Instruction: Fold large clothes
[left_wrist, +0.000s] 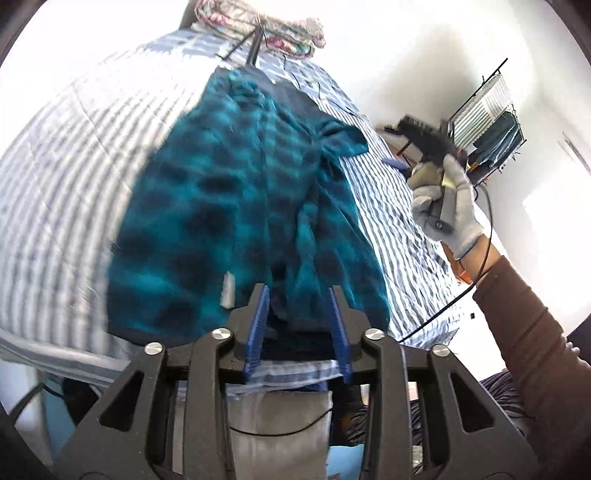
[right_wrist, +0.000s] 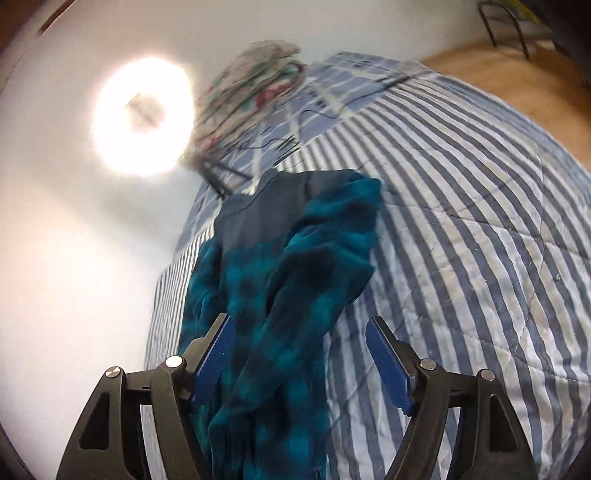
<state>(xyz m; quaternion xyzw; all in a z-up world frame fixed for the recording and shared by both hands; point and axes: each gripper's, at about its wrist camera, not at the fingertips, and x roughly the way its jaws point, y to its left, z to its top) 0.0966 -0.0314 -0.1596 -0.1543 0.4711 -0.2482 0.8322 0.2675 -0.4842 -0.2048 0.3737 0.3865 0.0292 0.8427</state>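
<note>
A teal and black checked fleece garment (left_wrist: 236, 206) with a dark navy lining lies spread lengthwise on the striped bed (left_wrist: 66, 155). My left gripper (left_wrist: 299, 295) stands open over the garment's near hem, its blue pads on either side of a fold of fabric. The right gripper shows in the left wrist view (left_wrist: 436, 192), held in a grey-gloved hand above the bed's right side, and from there I cannot tell how its jaws stand. In the right wrist view the right gripper (right_wrist: 301, 325) is open, with the garment (right_wrist: 280, 288) hanging or lying between its pads.
A flowered folded quilt (left_wrist: 266, 22) lies at the bed's far end, with dark cables and a black stand beside it. A shelf rack (left_wrist: 487, 107) and a desk stand by the white wall at right. Wooden floor (right_wrist: 517, 74) lies past the bed.
</note>
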